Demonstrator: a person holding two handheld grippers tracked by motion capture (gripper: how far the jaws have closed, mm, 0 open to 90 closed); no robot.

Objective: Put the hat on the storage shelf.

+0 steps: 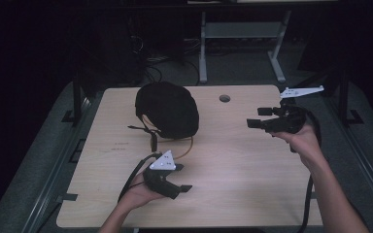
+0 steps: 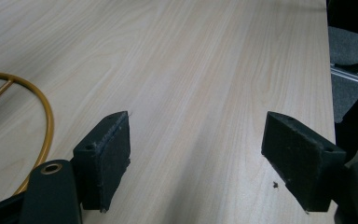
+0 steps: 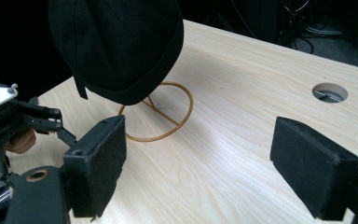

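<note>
Black fabric of a round cap (image 1: pixel 167 109) sits on a thin gold wire stand with a ring base (image 3: pixel 168 119), toward the far left of your pale wood-grain table (image 1: pixel 238 165). Your left tool (image 1: pixel 180 177) is low over the near part of the table, just in front of the stand, its jaws spread wide with only bare wood between them; in the left gripper view the gold ring curves in at the left edge. Your right tool (image 1: pixel 256 117) is held above the table's right side, well apart from the cap and pointing toward it, jaws likewise released and empty. A round cable hole (image 1: pixel 225 98) lies near the far edge, between the cap and your right hand (image 1: pixel 303 141).
</note>
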